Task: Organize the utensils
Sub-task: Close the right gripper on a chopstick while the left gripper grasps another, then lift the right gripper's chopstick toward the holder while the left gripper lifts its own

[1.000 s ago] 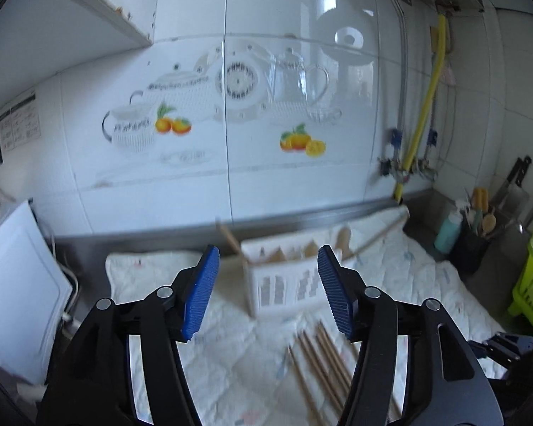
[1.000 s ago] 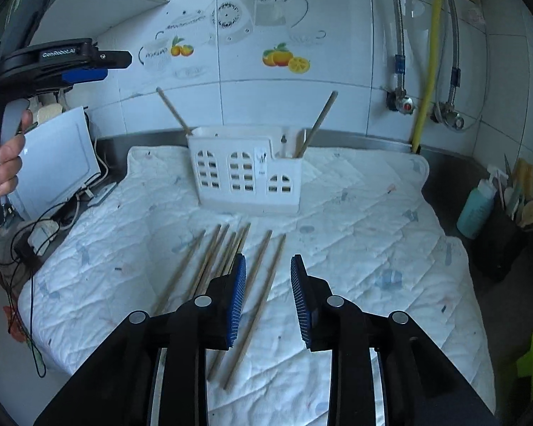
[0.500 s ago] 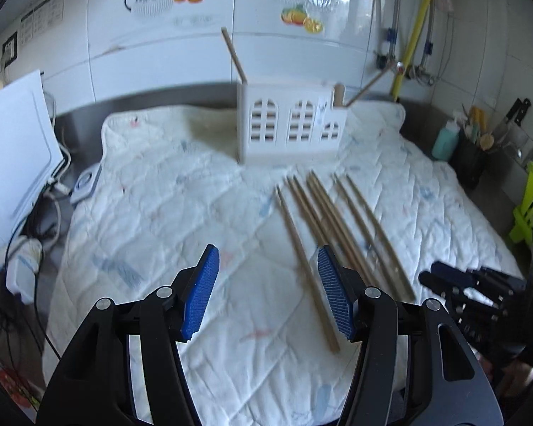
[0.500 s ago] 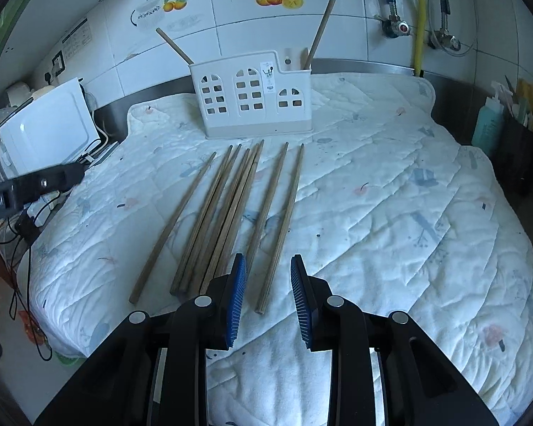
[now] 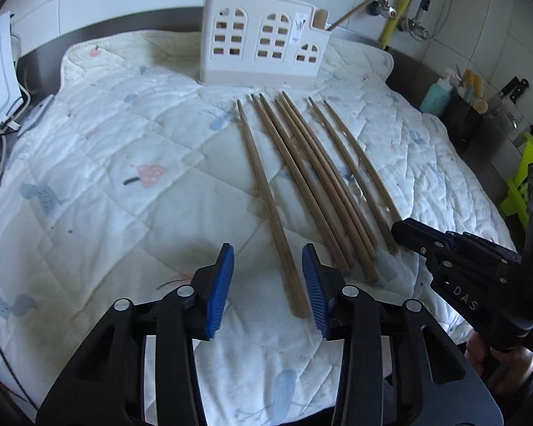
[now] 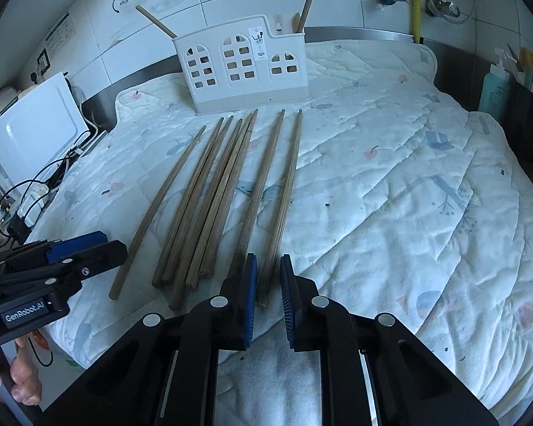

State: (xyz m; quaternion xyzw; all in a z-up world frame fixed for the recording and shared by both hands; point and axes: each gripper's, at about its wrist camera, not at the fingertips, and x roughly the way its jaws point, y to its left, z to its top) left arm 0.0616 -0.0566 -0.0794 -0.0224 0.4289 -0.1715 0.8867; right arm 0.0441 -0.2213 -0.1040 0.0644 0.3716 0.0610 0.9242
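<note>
My left hand-held gripper [image 5: 267, 274] is closing around the leftmost long wooden chopstick [image 5: 266, 197]; my right hand-held gripper [image 6: 268, 277] narrows on the rightmost wooden chopstick [image 6: 284, 198]; bare white quilted mat [image 6: 391, 195] lies beyond.

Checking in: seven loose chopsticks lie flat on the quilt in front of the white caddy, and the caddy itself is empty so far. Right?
Not quite. The caddy is not empty: the right wrist view shows chopsticks already standing in it, one leaning out at the left end and one rising at the right end. The rest holds: seven loose chopsticks lie flat on the quilt in front of it.

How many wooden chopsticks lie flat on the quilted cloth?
7: one alone at the left, four bunched in the middle, two at the right. Overlap in the bunch may hide another.
</note>
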